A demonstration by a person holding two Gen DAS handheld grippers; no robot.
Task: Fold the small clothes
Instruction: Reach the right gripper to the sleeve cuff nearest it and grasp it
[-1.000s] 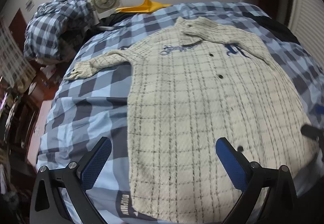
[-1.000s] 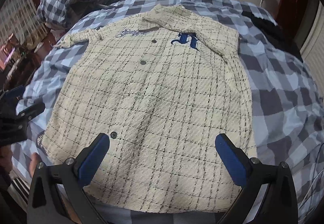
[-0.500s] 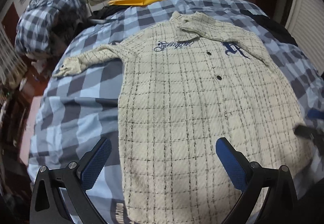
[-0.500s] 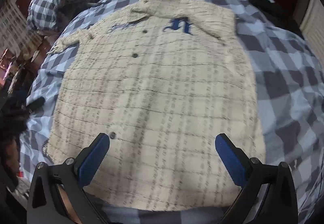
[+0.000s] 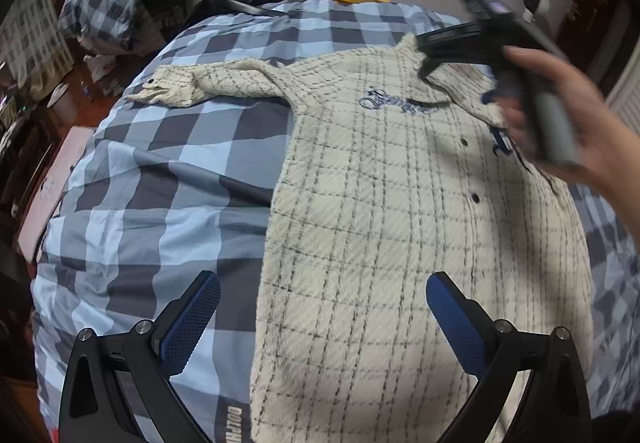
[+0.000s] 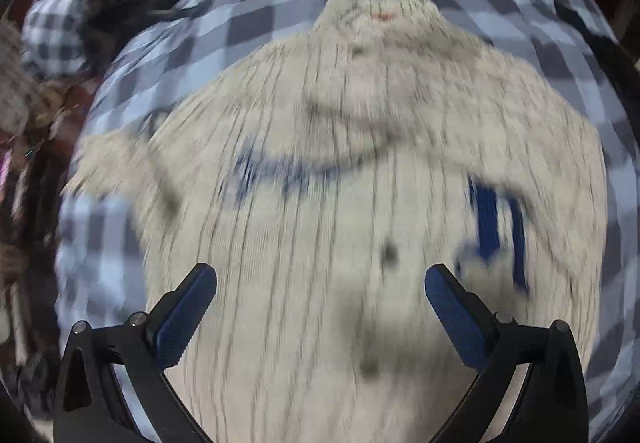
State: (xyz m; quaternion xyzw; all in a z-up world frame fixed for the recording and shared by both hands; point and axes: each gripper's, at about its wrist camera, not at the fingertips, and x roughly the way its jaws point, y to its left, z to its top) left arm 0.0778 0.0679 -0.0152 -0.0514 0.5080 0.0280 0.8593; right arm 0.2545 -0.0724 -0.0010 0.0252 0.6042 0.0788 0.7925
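Cream tweed, checked in black, is lying buttoned and flat on the blue checked bed [image 5: 168, 179]: the jacket [image 5: 400, 227] is filling the centre of both views, one sleeve [image 5: 208, 85] reaching toward the upper left. I am holding my left gripper [image 5: 323, 317] wide open and empty over the hem, while my right gripper [image 6: 321, 307], equally open, is hovering near the collar [image 6: 380, 23]. Pinching bedding along with the thick cloth could drag the whole garment crooked.
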